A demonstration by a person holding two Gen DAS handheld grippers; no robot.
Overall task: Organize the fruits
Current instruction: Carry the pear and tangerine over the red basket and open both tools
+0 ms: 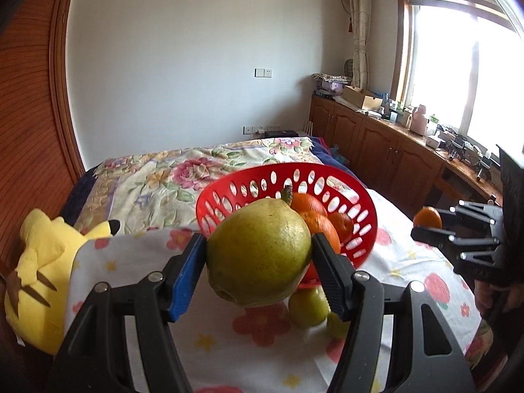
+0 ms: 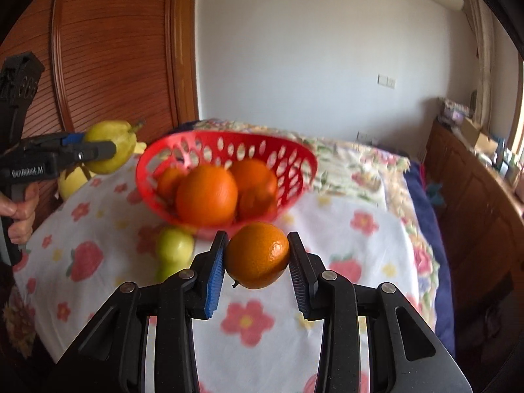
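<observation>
Now my left gripper [image 1: 258,255] is closed on a big green-yellow pear [image 1: 258,252]; both pads press its sides and it is lifted above the cloth, with the stem pointing away from me. My right gripper [image 2: 256,255] clamps a small orange [image 2: 257,255] between its pads in the same way, also up in the air, near the front of the basket. In the left wrist view I see this right gripper [image 1: 429,226] at the far right with the orange [image 1: 427,217] at its tip.

Just behind the pear stands the red basket [image 1: 363,209] with oval holes, tilted toward me. Inside it lie several oranges [image 2: 206,195], touching each other. On the cloth near the front of the basket, a little to the left, lie two small green apples [image 2: 175,245], one just beside the other.

All of this rests on a white cloth with strawberries and flowers [image 2: 360,239], spread over a floral blanket [image 1: 157,177] on the bed. At the left edge a yellow plush toy [image 1: 39,275] lies partly under the cloth. On the right, wooden cabinets [image 1: 376,144] run under the window.
</observation>
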